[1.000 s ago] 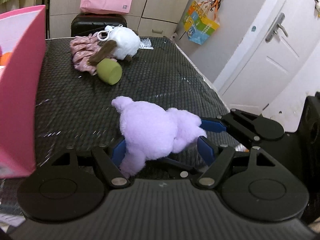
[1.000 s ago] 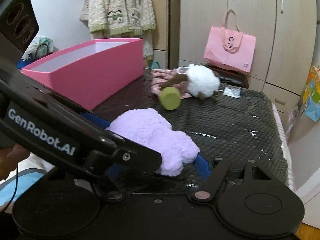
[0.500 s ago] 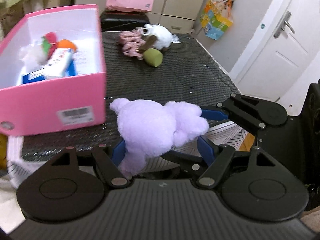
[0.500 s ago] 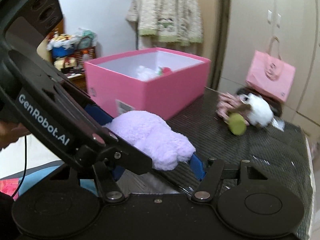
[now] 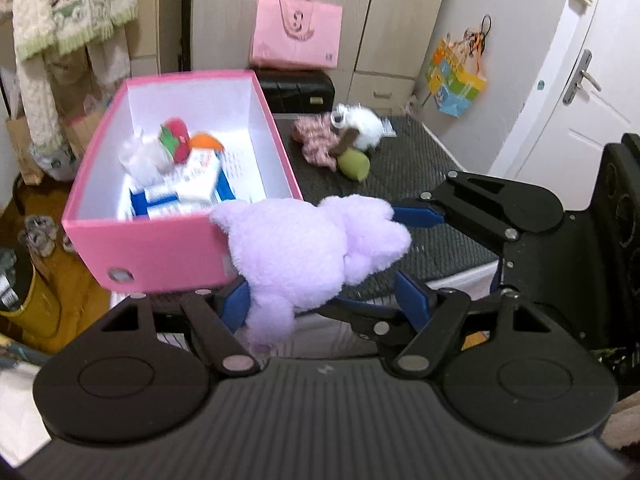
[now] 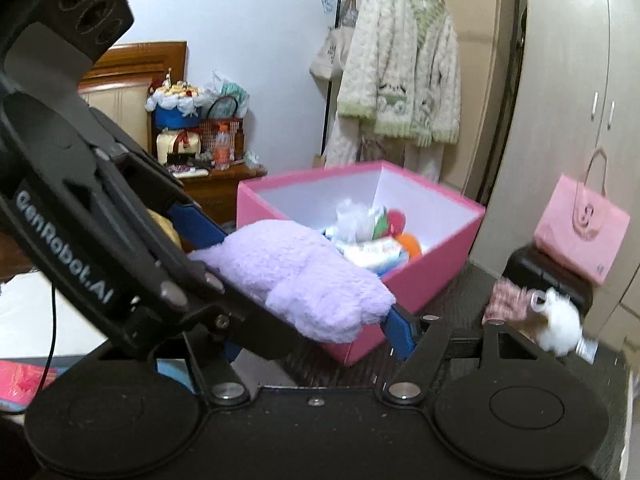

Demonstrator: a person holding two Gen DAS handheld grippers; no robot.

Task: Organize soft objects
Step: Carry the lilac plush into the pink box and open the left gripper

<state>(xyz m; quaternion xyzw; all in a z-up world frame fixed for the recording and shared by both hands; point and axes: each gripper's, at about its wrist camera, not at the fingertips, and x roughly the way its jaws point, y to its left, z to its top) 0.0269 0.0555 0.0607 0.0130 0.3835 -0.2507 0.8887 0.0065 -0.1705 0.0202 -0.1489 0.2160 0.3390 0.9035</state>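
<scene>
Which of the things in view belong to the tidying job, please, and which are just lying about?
Job:
- purple plush, held by both grippers, left and right
- pink box
- white plush, pink cloth and green toy on the table

Lying about:
- pink bag
- cardigan
- colourful bag

The purple plush toy (image 5: pixel 304 248) is long-piled and fluffy, its nap matt. The pink box (image 5: pixel 160 256) looks like smooth card, faintly glossy outside, with plain white inner walls. The bench (image 5: pixel 404 168) carries a dark cover with a coarse, woven-looking weave that catches small glints. The white plush (image 5: pixel 366 124) is shaggy fur beside a crinkled pink cloth (image 5: pixel 314 140). The left gripper (image 5: pixel 324 308) has matt black plastic arms, silvery metal rivets and smooth blue fingers (image 5: pixel 412 300). The hanging cardigan (image 6: pixel 400 80) is thick knitted wool.
</scene>
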